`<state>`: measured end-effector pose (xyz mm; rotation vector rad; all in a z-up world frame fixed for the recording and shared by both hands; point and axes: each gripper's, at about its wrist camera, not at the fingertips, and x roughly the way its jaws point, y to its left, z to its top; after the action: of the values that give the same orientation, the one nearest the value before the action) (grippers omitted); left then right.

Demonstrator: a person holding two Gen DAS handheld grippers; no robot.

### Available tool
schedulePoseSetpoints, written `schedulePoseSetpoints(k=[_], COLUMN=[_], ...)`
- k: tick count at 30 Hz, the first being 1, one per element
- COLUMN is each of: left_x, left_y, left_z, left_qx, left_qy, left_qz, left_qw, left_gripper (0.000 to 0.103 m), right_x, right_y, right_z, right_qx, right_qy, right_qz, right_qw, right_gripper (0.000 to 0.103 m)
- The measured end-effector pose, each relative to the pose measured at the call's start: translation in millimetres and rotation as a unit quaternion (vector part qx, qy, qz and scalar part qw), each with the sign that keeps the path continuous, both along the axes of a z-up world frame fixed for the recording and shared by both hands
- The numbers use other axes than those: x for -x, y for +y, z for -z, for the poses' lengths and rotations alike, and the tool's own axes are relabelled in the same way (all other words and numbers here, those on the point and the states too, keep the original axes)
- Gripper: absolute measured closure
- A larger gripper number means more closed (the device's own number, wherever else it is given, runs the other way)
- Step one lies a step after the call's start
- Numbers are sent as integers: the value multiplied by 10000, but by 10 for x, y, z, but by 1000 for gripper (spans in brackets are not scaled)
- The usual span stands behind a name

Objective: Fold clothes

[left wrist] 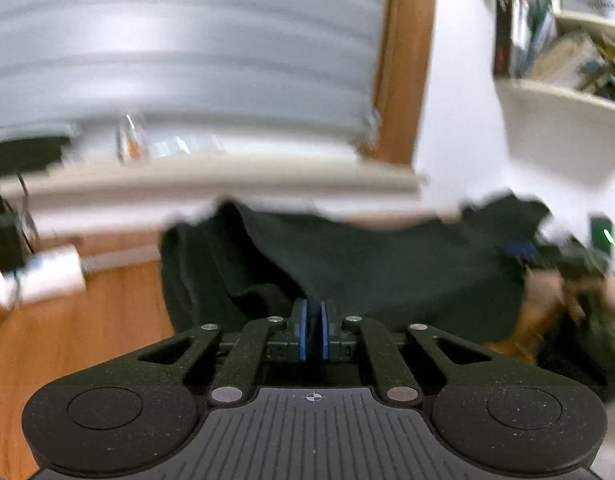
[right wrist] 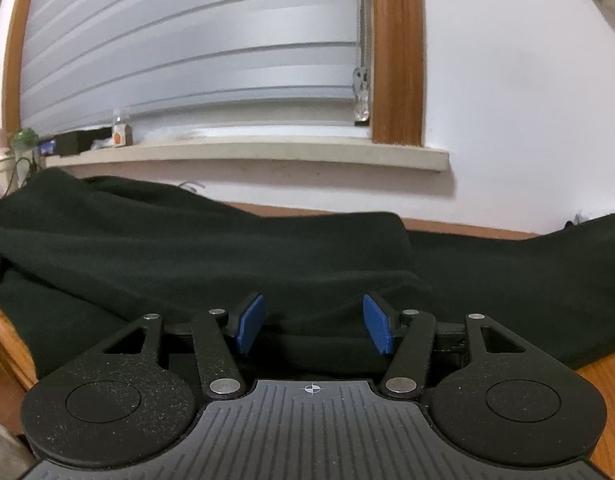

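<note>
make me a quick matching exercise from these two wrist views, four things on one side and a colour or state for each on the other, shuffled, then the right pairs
Things:
1. left gripper
2. right gripper
3. garment
4. window frame

States or colours:
A. dark, spread over the wooden table
B. jaws apart, blue pads clear of the cloth
C. orange-brown wood
D. jaws nearly together, at a fold of cloth

Pairs: 1-D, 2-B, 3-A, 4-C

black garment (right wrist: 195,248), rumpled, spread in folds on wooden table (right wrist: 603,376)
</note>
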<state>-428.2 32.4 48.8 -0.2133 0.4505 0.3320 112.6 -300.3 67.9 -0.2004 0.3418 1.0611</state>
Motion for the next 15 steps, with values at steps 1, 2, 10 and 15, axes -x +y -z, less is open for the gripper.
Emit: schedulePoseSetpoints(k=[1, 2, 10, 15], left_x=[16, 24, 10, -483], left_y=[-14, -29, 291, 430], left_z=[29, 74, -80, -266], left_qx=[64, 110, 120, 143], left_qy=[122, 239, -161, -383], left_qz=[60, 62, -412, -369], left_qw=[9999, 9996, 9989, 9985], left_gripper=[94, 94, 53, 44], right_x=[-4, -8, -48, -38], right_y=[3, 6, 73, 36], right_z=[4, 8, 64, 67], right_qx=[18, 35, 83, -48], right_qy=[-8, -15, -32, -130], right_qz=[-4, -7, -3, 45], right_qw=[10000, 10000, 10000, 9999], right_gripper=[47, 47, 43, 43])
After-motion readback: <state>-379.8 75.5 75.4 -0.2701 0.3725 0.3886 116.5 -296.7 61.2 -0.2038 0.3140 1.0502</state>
